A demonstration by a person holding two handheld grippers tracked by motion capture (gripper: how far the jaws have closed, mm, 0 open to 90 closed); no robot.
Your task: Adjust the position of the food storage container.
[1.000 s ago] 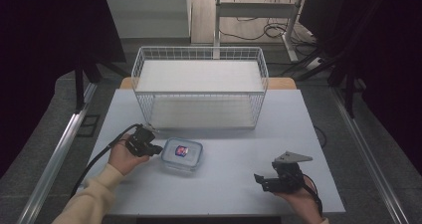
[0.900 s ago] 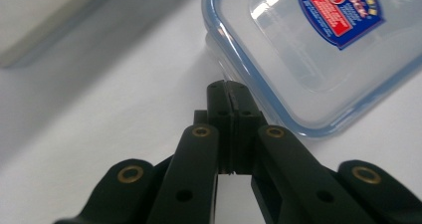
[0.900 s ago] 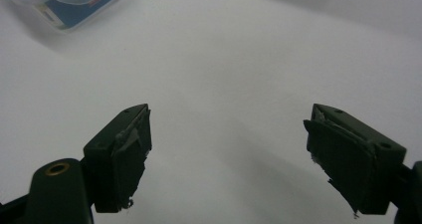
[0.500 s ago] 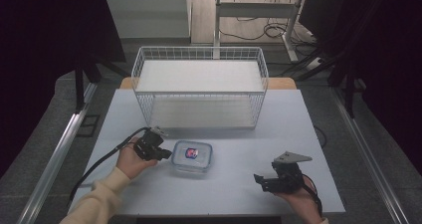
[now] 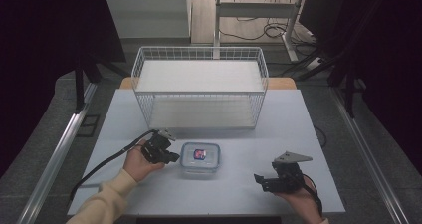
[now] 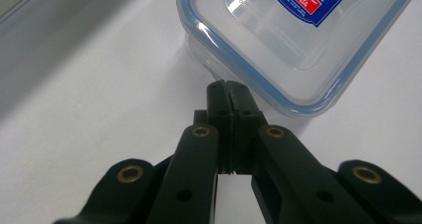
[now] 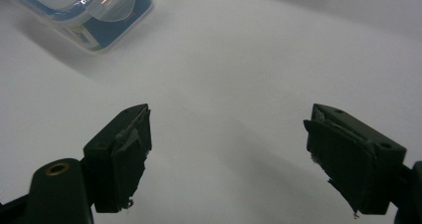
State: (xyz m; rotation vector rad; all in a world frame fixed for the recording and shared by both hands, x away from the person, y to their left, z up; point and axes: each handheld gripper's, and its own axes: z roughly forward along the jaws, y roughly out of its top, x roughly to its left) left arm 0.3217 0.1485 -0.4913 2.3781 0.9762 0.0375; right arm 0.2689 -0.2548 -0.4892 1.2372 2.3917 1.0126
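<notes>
clear lidded container point(image 5: 200, 157), empty wire basket point(image 5: 200, 87)

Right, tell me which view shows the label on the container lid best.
The left gripper view: the red and blue label sits close and sharp on the clear lid, though cropped at the top. In the high view it is a tiny coloured patch on the container. The right gripper view catches the container's corner and latch.

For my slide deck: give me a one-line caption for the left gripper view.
Left claw shut, its tip at the blue-rimmed clear container on the white table.
</notes>
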